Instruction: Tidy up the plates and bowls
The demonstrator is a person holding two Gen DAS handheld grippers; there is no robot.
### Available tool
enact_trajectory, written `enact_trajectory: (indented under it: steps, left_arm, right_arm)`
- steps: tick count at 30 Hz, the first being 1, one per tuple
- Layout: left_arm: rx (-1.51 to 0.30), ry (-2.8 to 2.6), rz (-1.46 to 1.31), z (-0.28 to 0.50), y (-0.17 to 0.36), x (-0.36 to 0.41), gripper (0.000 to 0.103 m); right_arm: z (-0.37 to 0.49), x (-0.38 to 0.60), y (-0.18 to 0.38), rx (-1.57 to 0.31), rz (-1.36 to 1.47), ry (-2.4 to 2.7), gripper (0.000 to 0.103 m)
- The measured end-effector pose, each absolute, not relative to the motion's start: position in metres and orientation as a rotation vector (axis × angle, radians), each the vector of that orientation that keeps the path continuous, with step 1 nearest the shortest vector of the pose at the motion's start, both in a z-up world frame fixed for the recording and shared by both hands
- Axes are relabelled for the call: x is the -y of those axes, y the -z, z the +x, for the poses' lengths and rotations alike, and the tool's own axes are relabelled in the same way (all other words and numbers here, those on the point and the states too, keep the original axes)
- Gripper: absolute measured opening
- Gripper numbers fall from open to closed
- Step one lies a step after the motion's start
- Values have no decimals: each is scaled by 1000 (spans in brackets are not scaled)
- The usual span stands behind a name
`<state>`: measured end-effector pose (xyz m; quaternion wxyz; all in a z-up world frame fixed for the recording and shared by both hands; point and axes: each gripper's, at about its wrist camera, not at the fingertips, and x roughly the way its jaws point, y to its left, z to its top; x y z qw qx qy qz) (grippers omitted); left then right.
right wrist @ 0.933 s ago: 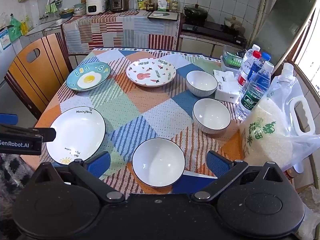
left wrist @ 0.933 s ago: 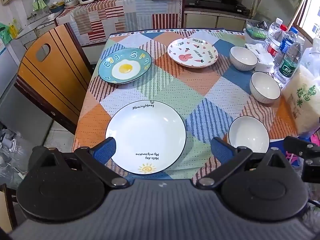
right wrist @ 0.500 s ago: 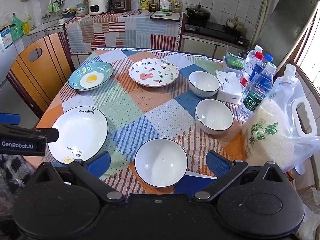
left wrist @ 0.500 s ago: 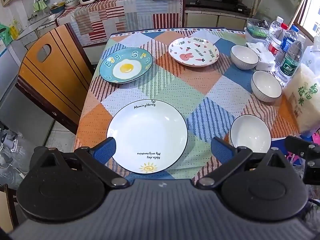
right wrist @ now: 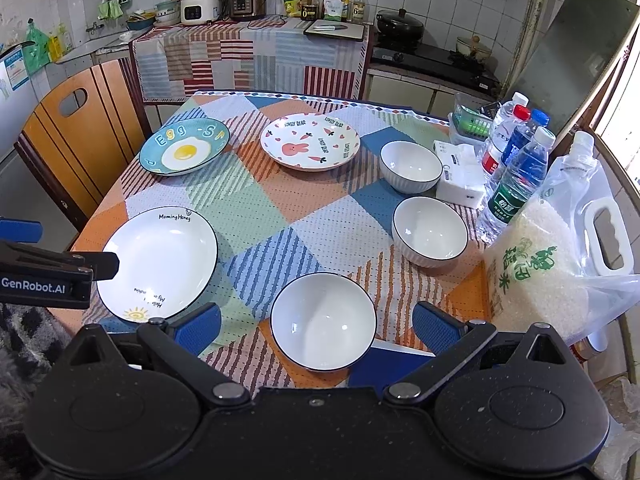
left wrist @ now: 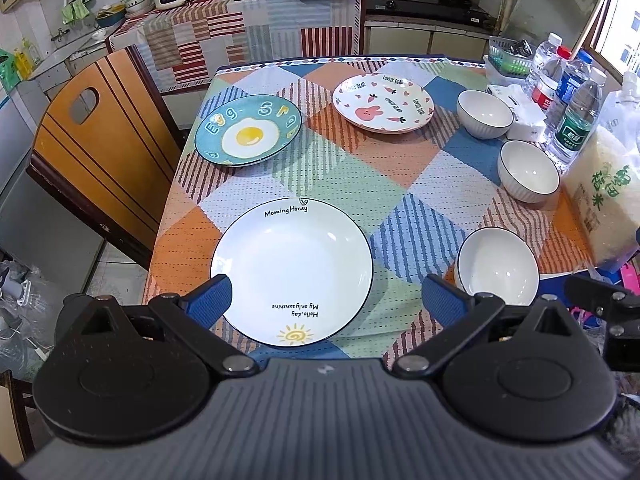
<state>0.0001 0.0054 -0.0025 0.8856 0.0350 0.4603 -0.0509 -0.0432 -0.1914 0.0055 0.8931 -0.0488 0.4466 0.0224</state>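
Note:
Three plates lie on the patchwork table: a white "Morning Honey" plate (left wrist: 292, 268) (right wrist: 158, 262) near the front edge, a blue egg plate (left wrist: 248, 134) (right wrist: 184, 151) at far left, and a pink rabbit plate (left wrist: 383, 102) (right wrist: 310, 146) at the back. Three white bowls stand on the right: near (left wrist: 498, 266) (right wrist: 323, 320), middle (left wrist: 528, 170) (right wrist: 430, 230) and far (left wrist: 485, 113) (right wrist: 411, 166). My left gripper (left wrist: 326, 306) is open, its fingers on either side of the white plate's near edge, above it. My right gripper (right wrist: 316, 326) is open, on either side of the near bowl.
Several water bottles (right wrist: 516, 184), a white tissue pack (right wrist: 460, 178) and a bag of rice (right wrist: 548, 268) crowd the table's right side. A wooden chair (left wrist: 92, 148) stands at the left. A covered counter (right wrist: 256, 56) lies behind the table.
Both grippers have drifted slightly forward and to the left over the table. Both stay open. Nothing on the table has moved.

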Motion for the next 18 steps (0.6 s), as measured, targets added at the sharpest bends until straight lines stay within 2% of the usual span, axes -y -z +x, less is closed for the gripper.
enact_trajectory:
  steps: [18]
  left_arm:
    - [-954,149,95,-4,1,-1,102]
  right_arm:
    - [-44,192,-5,-928,-102,-45,103]
